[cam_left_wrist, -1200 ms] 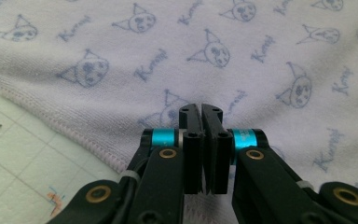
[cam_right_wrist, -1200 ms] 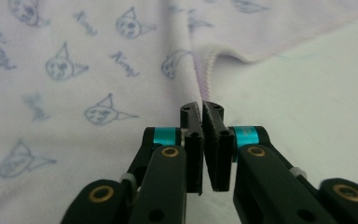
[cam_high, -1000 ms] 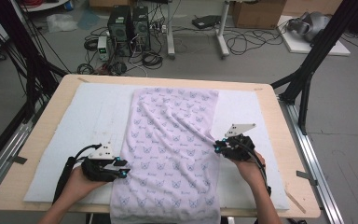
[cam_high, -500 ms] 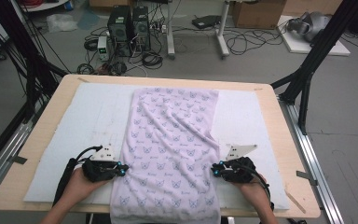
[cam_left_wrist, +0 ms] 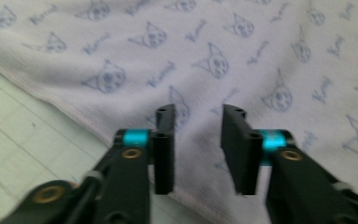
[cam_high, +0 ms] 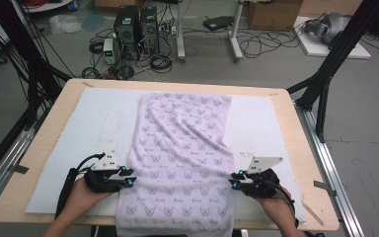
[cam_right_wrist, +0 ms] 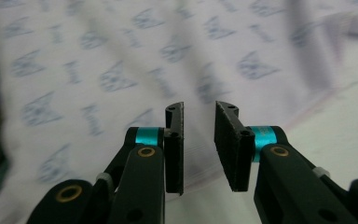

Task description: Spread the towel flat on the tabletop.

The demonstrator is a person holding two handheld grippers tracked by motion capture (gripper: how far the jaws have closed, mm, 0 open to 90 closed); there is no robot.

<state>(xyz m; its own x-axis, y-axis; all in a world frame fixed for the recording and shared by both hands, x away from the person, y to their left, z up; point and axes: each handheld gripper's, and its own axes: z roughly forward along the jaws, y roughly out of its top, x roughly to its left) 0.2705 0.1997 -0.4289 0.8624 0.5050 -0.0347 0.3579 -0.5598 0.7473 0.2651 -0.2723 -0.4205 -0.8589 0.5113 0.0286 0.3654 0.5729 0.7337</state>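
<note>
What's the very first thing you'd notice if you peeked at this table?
A big lilac towel printed with little cat faces lies down the middle of the white mat, its near end hanging over the table's front edge. The left gripper and the right gripper sit at its two side edges, fingers apart.
</note>
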